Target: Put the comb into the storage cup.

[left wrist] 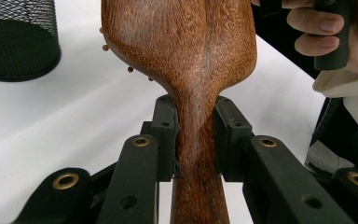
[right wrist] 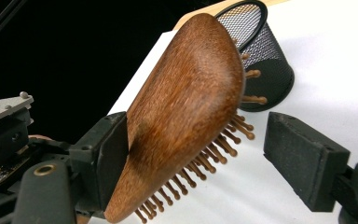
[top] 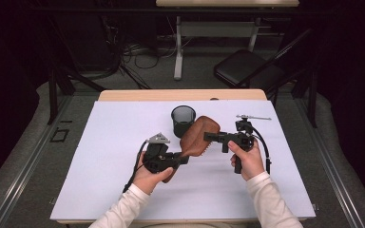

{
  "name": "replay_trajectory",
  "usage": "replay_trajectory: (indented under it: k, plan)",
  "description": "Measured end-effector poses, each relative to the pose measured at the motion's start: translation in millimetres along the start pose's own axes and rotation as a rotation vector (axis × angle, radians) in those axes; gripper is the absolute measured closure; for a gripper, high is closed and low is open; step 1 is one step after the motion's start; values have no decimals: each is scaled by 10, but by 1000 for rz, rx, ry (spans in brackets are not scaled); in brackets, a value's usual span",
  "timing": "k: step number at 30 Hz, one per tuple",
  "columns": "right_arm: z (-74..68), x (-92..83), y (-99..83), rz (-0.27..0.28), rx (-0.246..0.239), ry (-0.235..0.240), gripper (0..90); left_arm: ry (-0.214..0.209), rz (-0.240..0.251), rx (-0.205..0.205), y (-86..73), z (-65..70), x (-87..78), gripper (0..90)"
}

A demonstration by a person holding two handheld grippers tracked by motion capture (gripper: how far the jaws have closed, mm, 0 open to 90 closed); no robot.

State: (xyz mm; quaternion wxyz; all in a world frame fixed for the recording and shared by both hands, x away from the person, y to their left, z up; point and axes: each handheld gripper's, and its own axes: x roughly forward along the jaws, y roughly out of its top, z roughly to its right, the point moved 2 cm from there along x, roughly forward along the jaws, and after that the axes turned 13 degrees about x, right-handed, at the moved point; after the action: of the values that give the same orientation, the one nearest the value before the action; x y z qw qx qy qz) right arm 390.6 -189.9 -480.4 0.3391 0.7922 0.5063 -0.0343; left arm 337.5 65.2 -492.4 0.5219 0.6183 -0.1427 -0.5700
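Left gripper view: your left gripper (left wrist: 196,140) pinches the wooden hairbrush (left wrist: 186,46) handle; your right gripper (right wrist: 200,154) is spread around its head.

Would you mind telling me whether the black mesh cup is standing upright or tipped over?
Upright: the mesh cup stands on its base on the white table, open rim upward.

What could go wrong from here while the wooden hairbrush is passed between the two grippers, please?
1. The right gripper has one of its fingers on the brush's back while the other faces the pins; closing there could slip or bend the pins.
2. The left gripper clamps only the narrow handle of the hairbrush, so a push might twist it.
3. The mesh cup stands close behind and could be knocked.
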Motion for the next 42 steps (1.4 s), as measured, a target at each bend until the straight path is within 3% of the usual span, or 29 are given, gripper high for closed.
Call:
replay_trajectory:
  k: [19,42]
  plan:
    - [12,54,-30,-25,52,64,218,-19,13,13,2,67,42,726]
    - [37,90,-38,-41,76,85,250,-39,2,17,-23,92,102,726]
